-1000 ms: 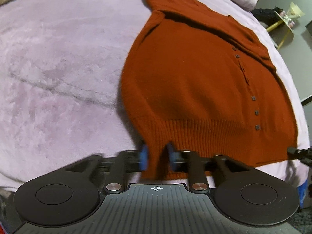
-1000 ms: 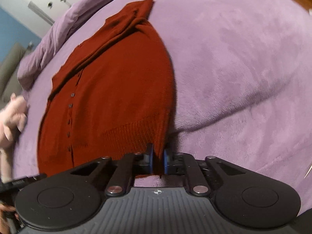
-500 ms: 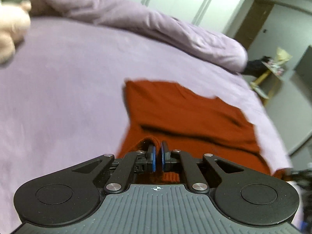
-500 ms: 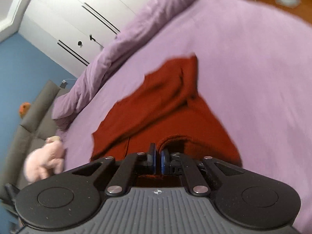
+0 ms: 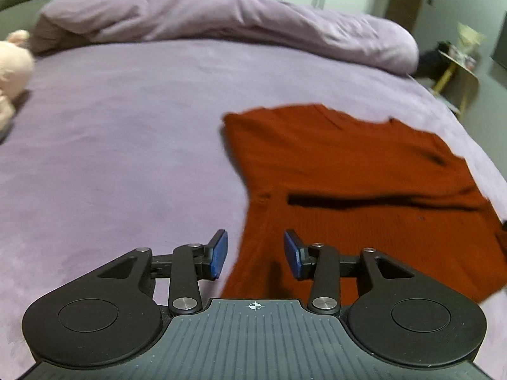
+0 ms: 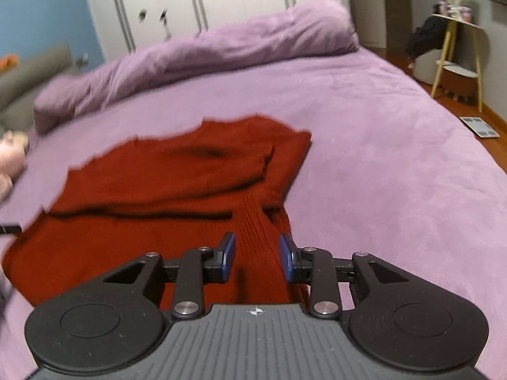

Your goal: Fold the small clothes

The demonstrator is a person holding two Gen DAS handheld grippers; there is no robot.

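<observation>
**A:** Where's the sweater at?

**B:** On the purple bed (image 5: 126,164). The red sweater (image 5: 364,209) lies folded over on itself, with a rolled duvet (image 6: 206,60) behind it.

**A:** And the grippers?

**B:** Left gripper (image 5: 255,255) is opening over the sweater's edge, pads not touching it. Right gripper (image 6: 256,258) is the same, opening over the ribbed hem, nothing pinched.

no readable text, labels, brands or numbers anywhere, items on the side table too blurred
</observation>
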